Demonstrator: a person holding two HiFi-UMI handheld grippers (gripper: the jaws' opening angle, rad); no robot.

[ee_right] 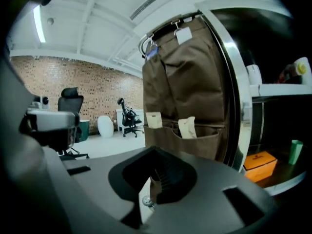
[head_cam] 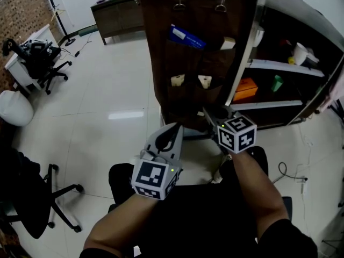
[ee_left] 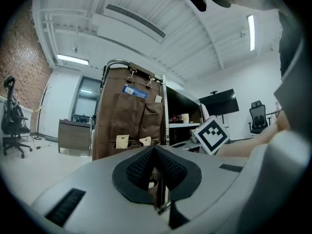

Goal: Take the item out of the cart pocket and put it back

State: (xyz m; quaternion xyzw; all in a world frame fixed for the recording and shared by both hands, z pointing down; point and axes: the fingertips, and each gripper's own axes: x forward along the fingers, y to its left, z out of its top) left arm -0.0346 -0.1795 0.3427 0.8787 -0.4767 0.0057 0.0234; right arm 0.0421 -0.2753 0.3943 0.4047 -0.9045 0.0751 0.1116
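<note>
A brown fabric organizer (head_cam: 193, 52) hangs by clips on the side of the cart. Its upper pocket holds a blue packet (head_cam: 186, 37); two cream pouches (head_cam: 177, 80) (head_cam: 205, 81) stick out of the lower pockets. My right gripper (head_cam: 207, 114) is raised just below those pockets, jaws shut, and I see nothing clearly held between them. In the right gripper view the cream pouches (ee_right: 187, 127) stand close ahead of the right gripper (ee_right: 155, 155). My left gripper (head_cam: 174, 127) stays lower and to the left, pointing level at the cart with its pads (ee_left: 155, 152) together and nothing in them.
The cart's shelves (head_cam: 285, 69) to the right carry an orange box (head_cam: 245, 89), a green cup (head_cam: 276, 83) and a white cup (head_cam: 299, 52). Office chairs (head_cam: 40, 61) (head_cam: 32, 203) stand at the left, a wooden cabinet (head_cam: 115, 15) at the back, a cable (head_cam: 290, 173) on the floor at the right.
</note>
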